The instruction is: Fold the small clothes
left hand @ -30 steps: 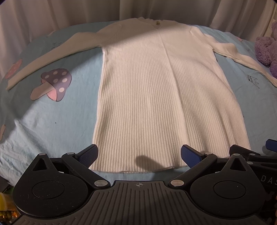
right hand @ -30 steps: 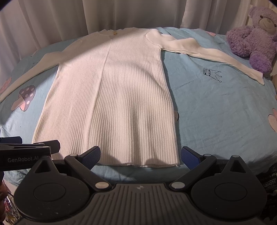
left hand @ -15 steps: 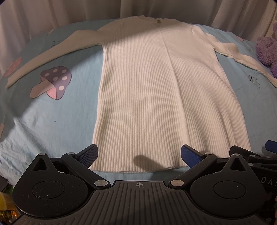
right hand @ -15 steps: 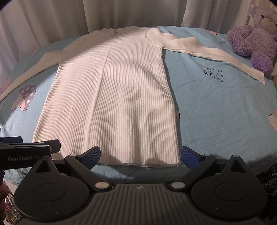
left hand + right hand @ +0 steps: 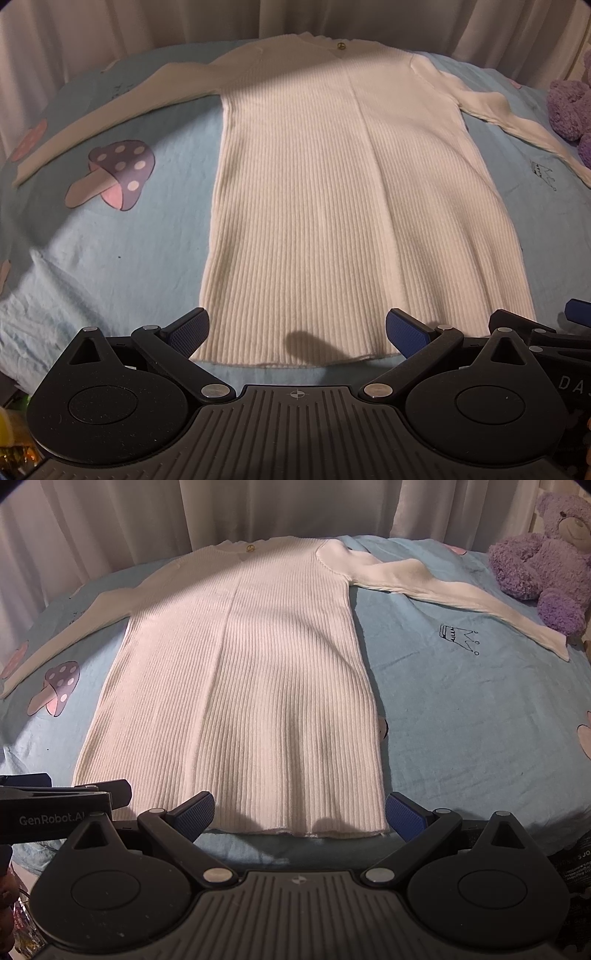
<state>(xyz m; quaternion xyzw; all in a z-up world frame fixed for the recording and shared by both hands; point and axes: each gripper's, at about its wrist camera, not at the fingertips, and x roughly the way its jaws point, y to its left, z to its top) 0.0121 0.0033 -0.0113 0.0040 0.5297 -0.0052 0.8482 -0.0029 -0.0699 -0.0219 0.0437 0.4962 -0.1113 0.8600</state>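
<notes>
Both sets of jaws wide open, empty, parked just short of the white sweater's (image 5: pixel 332 206) hem, ready to grab.

— What do we see on the bed?
— A light blue bedsheet (image 5: pixel 461 709) printed with a mushroom (image 5: pixel 114 173) and a small crown (image 5: pixel 460 638).
— And beyond it?
— A purple teddy bear (image 5: pixel 546 561) at the far right, white curtains (image 5: pixel 129 520) behind.
</notes>
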